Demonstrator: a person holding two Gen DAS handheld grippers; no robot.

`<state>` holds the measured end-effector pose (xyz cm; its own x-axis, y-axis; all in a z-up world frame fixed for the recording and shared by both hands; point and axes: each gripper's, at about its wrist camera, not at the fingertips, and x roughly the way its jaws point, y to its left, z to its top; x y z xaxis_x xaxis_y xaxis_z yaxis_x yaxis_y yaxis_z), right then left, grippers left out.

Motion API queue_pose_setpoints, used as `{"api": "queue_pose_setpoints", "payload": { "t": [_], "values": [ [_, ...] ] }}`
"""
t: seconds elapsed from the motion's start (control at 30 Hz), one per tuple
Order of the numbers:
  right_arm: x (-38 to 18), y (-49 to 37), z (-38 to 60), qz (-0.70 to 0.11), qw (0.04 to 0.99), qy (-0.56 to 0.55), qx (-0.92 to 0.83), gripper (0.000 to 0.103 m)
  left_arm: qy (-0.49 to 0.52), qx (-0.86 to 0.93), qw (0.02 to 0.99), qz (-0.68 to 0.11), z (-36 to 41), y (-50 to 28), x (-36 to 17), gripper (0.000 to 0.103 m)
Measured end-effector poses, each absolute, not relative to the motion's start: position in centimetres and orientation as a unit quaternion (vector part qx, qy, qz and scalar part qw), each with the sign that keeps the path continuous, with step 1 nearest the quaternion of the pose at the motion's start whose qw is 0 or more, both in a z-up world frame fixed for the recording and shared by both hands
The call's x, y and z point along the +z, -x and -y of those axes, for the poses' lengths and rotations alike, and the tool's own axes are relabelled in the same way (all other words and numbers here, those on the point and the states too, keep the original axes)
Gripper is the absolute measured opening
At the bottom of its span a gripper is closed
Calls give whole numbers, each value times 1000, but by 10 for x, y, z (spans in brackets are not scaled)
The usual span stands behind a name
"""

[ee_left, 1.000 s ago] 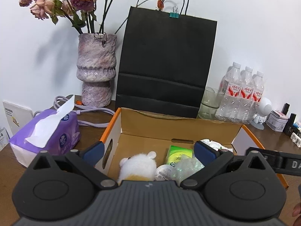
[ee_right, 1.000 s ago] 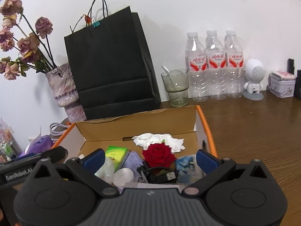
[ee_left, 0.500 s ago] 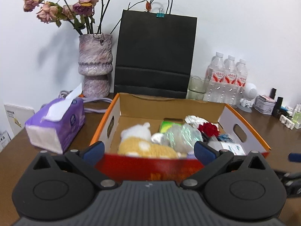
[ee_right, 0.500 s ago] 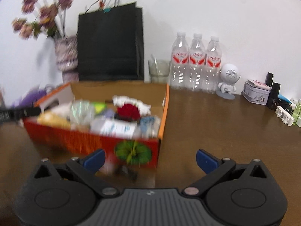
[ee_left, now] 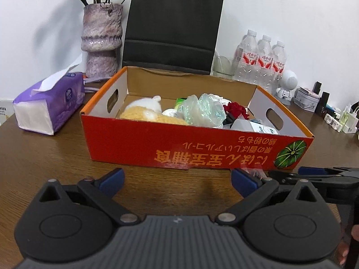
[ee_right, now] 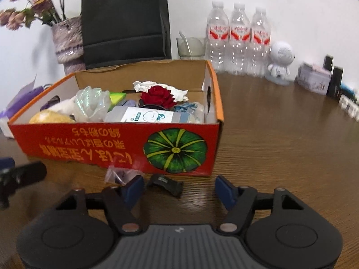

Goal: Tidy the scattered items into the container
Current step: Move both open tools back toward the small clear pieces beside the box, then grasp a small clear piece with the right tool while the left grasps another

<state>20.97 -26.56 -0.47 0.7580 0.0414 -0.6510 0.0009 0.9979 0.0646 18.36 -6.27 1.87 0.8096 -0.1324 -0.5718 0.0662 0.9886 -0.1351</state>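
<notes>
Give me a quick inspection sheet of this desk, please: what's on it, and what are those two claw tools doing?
Surface: brown wooden table, bare in front of the right gripper.
Job's things: orange cardboard box holding a red rose, plush toy and crumpled plastic; small black clip and clear bag lie on the table outside the box.
Clutter: tissue pack, water bottles, glass, white figurine.
Grippers: left gripper open, empty; right gripper closing, pads not yet on the clip.
Cables: lilac cable behind the tissue pack.
Surroundings: white wall, black paper bag, vase of dried flowers.
</notes>
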Motion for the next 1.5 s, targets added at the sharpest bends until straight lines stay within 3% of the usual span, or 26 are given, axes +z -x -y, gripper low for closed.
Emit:
{"api": "queue_pose_setpoints", "payload": {
  "t": [0.1,0.13,0.2,0.23,0.47,0.7,0.87,0.97,1.0,1.17,1.5],
  "values": [
    [-7,-212,257,-342,940,-12,13,65,57,-55,948,-309,64,-186,17,103],
    [-7,-211,254,-337,941,-1,14,57,56,-55,948,-309,65,-186,17,103],
    [-6,-208,253,-335,941,-2,38,29,51,-56,947,-312,71,-187,15,103],
    [-5,-206,253,-336,941,5,39,22,49,-59,946,-314,74,-188,14,103],
    [-1,-194,272,-323,945,17,50,13,23,-77,945,-316,112,-192,9,103],
    [4,-186,303,-315,948,14,44,11,-3,-67,943,-327,156,-207,-2,101],
    [5,-184,314,-314,948,-5,53,11,-20,-48,942,-331,176,-215,-8,80],
    [4,-183,316,-316,947,-18,61,11,-19,-57,946,-318,177,-210,-6,34],
    [5,-182,315,-314,947,-17,62,11,-20,-63,946,-317,176,-209,-5,25],
    [9,-178,315,-305,950,-23,63,11,-2,-85,947,-309,165,-200,1,17],
    [18,-171,323,-289,955,-49,53,11,10,-110,949,-295,142,-184,11,16]
  ]
}}
